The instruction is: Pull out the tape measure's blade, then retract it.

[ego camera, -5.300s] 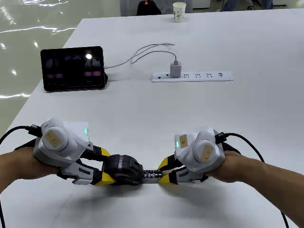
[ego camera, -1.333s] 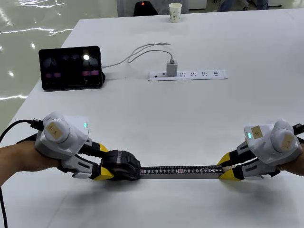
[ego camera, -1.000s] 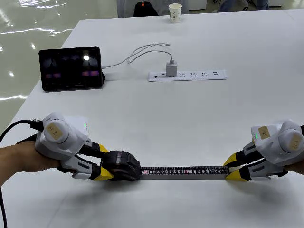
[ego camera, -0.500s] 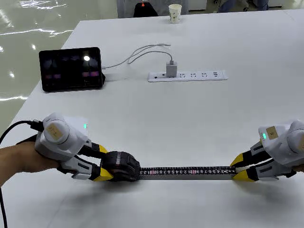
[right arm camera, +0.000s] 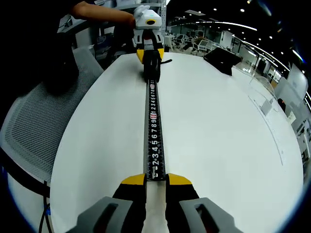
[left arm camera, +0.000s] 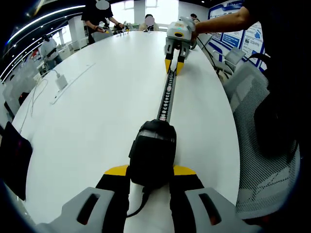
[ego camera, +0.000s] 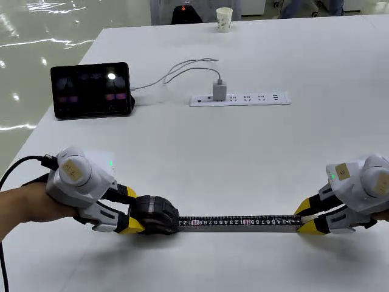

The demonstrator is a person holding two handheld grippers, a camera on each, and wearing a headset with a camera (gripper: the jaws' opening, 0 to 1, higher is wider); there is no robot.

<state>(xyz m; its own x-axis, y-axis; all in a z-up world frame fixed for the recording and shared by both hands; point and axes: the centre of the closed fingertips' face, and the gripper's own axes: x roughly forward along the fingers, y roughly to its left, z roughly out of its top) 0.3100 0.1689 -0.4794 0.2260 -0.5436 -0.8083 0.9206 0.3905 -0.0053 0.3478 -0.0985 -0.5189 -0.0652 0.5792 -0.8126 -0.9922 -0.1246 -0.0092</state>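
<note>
Your left tongs (ego camera: 134, 211) are clamped on the black tape measure case (ego camera: 155, 215), low over the white bench (ego camera: 243, 152) near its front edge. Your right tongs (ego camera: 307, 217) are pinched shut on the tip of the blade (ego camera: 237, 221). The blade runs straight between the two, digits up. Farther back: tablet (ego camera: 92, 89), power strip (ego camera: 243, 98), paper cup (ego camera: 224, 19).

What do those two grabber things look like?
Both the left gripper and the right gripper have rounded white bodies with a tan square sticker and a small green light. Their jaws are grey with bright yellow tips. A black cable trails from the left one.
</note>
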